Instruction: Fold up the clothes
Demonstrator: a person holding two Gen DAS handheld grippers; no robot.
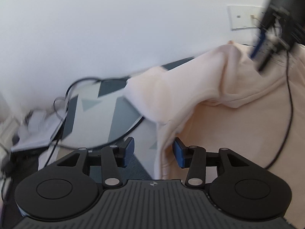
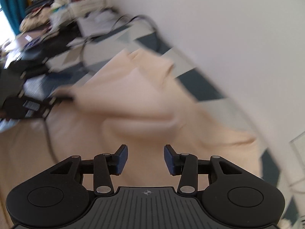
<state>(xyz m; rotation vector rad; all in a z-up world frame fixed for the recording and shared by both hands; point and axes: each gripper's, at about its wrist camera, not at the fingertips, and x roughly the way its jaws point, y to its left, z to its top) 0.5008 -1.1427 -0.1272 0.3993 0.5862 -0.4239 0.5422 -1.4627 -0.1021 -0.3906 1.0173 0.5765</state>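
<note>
A pale peach garment lies rumpled on a patterned mat, with a raised fold across its middle. My left gripper stands open. A hanging edge of the garment falls between its blue pads, close to the right one, and neither pad presses on it. In the right wrist view my right gripper is open above the garment, with nothing between its pads. The right gripper shows blurred at the top right of the left wrist view. The left gripper sits at the garment's left edge, held by a gloved hand.
The mat has grey and dark teal triangles and meets a white wall. A black cable runs over the garment. A wall plate sits low on the wall. Cluttered boxes and cloth lie beyond the mat.
</note>
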